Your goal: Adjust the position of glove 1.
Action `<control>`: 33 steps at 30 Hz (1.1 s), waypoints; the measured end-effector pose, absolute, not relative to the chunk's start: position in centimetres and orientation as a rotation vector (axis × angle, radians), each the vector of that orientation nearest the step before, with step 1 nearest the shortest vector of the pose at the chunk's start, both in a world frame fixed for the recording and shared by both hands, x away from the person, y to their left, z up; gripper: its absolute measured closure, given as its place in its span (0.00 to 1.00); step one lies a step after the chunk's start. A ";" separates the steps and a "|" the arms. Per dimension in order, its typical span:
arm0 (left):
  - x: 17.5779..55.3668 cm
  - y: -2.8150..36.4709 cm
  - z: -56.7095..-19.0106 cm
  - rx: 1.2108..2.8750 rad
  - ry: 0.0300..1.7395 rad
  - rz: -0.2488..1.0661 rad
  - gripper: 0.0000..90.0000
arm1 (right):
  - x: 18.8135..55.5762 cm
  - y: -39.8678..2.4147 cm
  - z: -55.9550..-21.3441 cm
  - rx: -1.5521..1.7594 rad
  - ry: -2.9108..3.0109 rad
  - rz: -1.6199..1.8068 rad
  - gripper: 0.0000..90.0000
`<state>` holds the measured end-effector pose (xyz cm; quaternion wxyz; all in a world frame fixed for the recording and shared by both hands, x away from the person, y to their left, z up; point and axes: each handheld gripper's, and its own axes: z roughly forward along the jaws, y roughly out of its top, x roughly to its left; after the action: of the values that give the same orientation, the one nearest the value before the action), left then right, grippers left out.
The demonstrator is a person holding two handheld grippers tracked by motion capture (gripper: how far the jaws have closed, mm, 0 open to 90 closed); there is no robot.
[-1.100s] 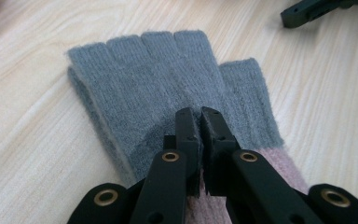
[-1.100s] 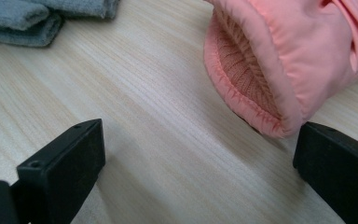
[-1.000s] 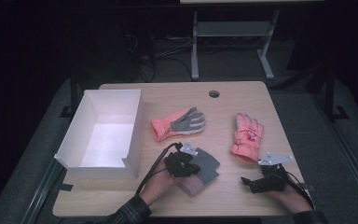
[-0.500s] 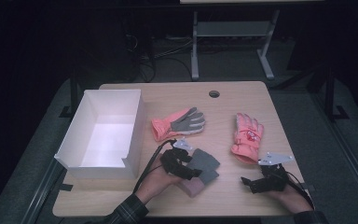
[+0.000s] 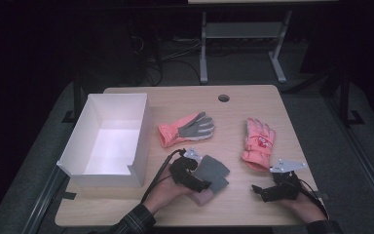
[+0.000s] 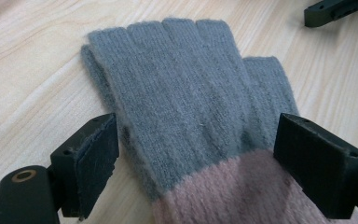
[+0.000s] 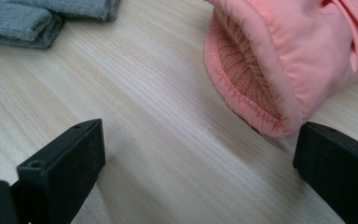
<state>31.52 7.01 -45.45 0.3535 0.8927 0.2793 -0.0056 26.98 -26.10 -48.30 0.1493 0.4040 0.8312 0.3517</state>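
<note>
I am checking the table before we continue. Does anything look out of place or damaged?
Nothing stands out. The grey glove lies flat between the open left claw, the two pink gloves lie undamaged on the table, and the white box stands upright.

Grey glove (image 6: 186, 98) cuff cut off by frame btm edge.

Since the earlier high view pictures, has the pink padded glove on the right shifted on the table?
No. The pink padded glove lies where it did, judged against the round hole in the table top, its cuff toward the right hand-held gripper.
</note>
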 end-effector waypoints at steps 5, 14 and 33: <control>31.6 6.9 -45.9 2.317 0.718 -0.030 0.15 | 27.0 -26.1 -48.3 1.160 2.389 1.011 0.02; 31.7 6.7 -46.3 2.314 0.713 -0.021 0.19 | 27.0 -26.1 -48.3 1.160 2.389 1.011 0.02; 32.3 6.0 -45.9 2.353 0.651 -0.174 0.72 | 27.0 -26.1 -48.3 1.161 2.389 1.011 0.02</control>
<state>32.34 6.01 -45.89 0.3400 0.9041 0.2501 -0.0670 26.98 -26.09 -48.30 0.1495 0.4038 0.8312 0.3517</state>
